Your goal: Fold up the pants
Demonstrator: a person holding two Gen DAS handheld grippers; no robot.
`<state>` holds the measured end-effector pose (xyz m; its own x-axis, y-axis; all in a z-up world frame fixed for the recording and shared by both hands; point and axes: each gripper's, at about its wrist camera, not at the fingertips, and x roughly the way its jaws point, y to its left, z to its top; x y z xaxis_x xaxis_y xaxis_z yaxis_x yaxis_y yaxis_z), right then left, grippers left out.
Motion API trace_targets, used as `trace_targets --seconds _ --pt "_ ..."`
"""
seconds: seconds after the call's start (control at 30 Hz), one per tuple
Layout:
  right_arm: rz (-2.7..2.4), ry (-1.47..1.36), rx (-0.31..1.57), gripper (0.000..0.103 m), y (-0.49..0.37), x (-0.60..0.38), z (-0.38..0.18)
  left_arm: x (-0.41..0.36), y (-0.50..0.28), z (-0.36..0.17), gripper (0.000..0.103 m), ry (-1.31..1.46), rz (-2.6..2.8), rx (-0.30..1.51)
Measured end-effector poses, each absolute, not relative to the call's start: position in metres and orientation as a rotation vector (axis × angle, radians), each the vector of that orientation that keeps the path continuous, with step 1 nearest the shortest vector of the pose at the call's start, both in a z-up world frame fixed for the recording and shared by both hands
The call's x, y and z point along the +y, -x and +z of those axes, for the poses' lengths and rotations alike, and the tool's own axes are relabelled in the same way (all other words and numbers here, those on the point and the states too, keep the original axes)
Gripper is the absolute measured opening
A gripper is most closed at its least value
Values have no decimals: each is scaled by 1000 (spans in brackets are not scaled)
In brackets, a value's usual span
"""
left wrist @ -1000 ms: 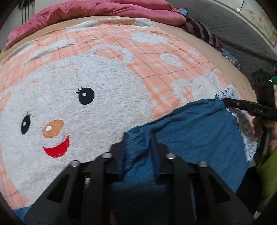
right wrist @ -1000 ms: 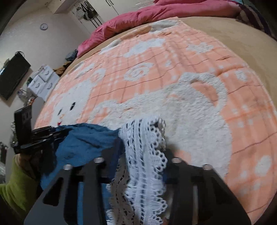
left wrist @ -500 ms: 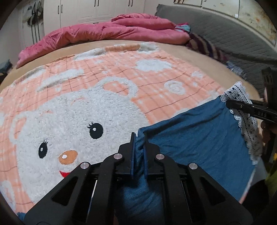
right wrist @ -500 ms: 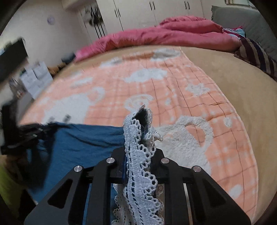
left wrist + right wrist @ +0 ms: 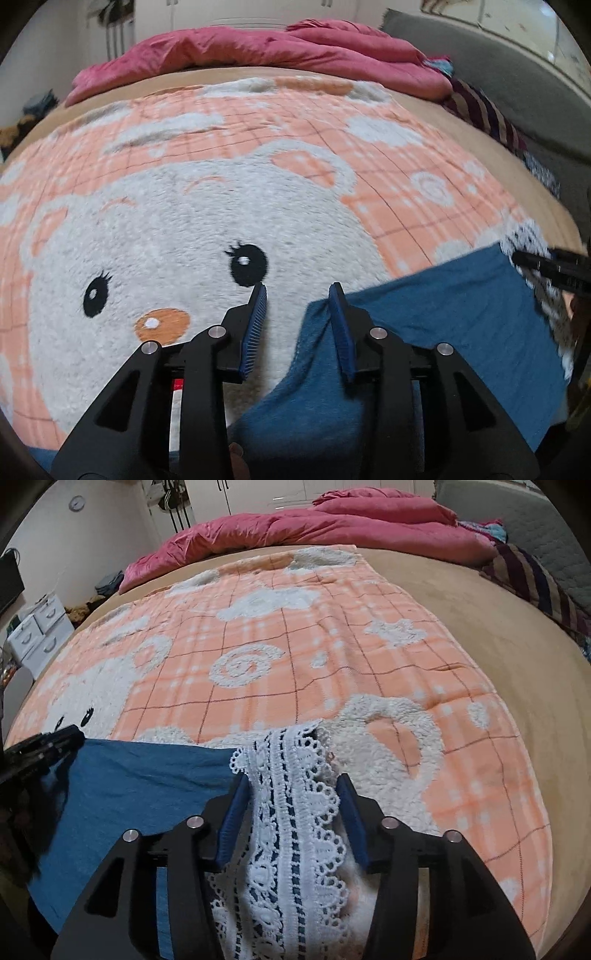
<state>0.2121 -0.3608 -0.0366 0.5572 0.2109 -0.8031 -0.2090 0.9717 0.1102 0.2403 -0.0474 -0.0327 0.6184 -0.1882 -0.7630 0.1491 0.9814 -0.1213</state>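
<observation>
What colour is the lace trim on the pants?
White, against blue pants; the lace trim shows best in the right wrist view.

Soft, even indoor light falls across the peach-and-white fleece bear blanket [image 5: 207, 206], with no hard shadows and no glare on the fabric. The left wrist view is smeared by motion blur: the crumpled pink quilt [image 5: 258, 55] at the far end and the blanket's grid lines are soft, and the white lace trim [image 5: 532, 240] at the right edge dissolves into streaks. The right wrist view is sharper, the lace pattern [image 5: 295, 812] crisp, though the dark-blue knit pants [image 5: 129, 782] blur toward the left border. Fisheye distortion bows the bed into a dome in both views, and black vignetting darkens the corners.
</observation>
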Motion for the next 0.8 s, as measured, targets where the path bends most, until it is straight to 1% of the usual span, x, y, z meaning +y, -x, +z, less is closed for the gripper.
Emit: trace_targets --seconds 0.03,0.17,0.2,0.3,0.5,0.53,0.57,0.6,0.8 --pt "235 10 943 60 -210 -361 -36 -44 -240 -31 29 60 -184 878" --pt "207 -7 903 60 -194 -377 -26 -28 -234 -15 30 118 -148 865" --pt "202 -24 891 60 -189 -383 -22 -24 -232 -9 33 133 -148 855" --pt "192 -71 850 60 -174 -397 -12 -17 -220 10 48 142 -153 836" --pt "207 -102 788 60 -146 -400 7 -10 -183 38 60 49 -101 775" --pt "214 -107 777 61 -141 -399 11 -8 -178 42 63 52 -106 766" --pt "225 -112 764 65 -135 -397 14 -7 -171 48 65 52 -109 754" --pt "228 -114 753 70 -130 -395 16 -5 -165 51 66 46 -106 743" --pt "287 -90 722 70 -96 -376 20 -9 -127 56 68 0 -98 700"
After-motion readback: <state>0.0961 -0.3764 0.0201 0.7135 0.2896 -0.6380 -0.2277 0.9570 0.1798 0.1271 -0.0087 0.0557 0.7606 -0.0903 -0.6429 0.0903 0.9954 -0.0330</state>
